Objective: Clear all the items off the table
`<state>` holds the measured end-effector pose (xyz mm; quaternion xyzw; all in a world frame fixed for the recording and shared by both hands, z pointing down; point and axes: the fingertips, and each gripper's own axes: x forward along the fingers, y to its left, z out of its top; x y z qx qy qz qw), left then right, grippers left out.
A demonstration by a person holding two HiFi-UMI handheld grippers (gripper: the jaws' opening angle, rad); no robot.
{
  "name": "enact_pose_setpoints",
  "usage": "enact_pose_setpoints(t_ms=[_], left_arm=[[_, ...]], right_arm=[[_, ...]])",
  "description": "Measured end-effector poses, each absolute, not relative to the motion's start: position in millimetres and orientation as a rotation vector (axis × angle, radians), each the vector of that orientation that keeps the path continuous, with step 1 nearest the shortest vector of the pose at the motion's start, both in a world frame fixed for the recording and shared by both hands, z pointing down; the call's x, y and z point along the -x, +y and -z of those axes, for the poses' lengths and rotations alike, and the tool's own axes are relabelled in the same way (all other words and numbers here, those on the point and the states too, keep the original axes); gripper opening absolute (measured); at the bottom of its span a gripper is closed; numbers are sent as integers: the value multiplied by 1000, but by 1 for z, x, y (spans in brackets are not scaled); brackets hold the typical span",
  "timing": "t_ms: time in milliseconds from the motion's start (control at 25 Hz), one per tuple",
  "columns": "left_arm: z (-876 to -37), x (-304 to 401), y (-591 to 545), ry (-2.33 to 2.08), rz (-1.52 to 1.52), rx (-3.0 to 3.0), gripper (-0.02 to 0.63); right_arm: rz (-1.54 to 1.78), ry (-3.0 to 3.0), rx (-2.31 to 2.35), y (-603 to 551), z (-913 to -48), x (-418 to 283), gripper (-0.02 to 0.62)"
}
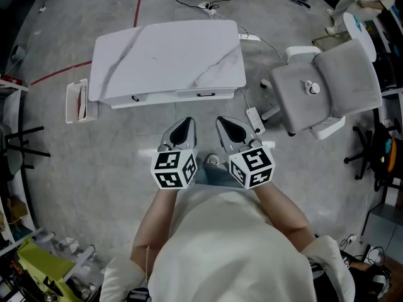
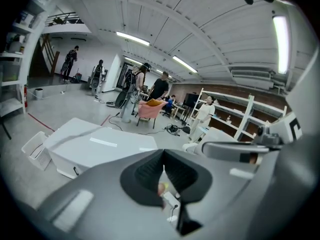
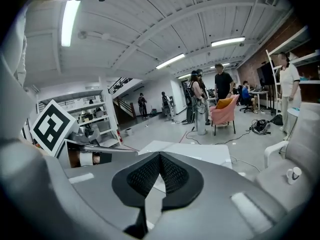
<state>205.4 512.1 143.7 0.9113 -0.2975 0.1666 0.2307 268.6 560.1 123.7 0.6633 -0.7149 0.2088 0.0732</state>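
The white marble-top table (image 1: 167, 55) stands ahead of me with nothing on its top. It also shows in the left gripper view (image 2: 95, 144) and the right gripper view (image 3: 200, 151). My left gripper (image 1: 184, 123) and right gripper (image 1: 225, 123) hover side by side close to my body, short of the table's near edge. Both are shut with nothing between the pads, as their own views show (image 2: 163, 154) (image 3: 160, 156).
A grey chair (image 1: 327, 87) stands right of the table with a small white object (image 1: 311, 87) on its seat. A white basket (image 1: 79, 100) sits on the floor by the table's left end. A power strip (image 1: 254, 119) and cables lie on the floor. People (image 2: 160, 86) stand far off.
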Motion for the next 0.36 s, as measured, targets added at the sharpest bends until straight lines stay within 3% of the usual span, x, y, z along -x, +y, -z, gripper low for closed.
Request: enact_pose_setpoints(t_ms=[360], left_arm=[[-138, -208, 555, -807, -460, -2540, 9]], right_arm=[[-601, -2190, -1979, 600, -119, -265, -3]])
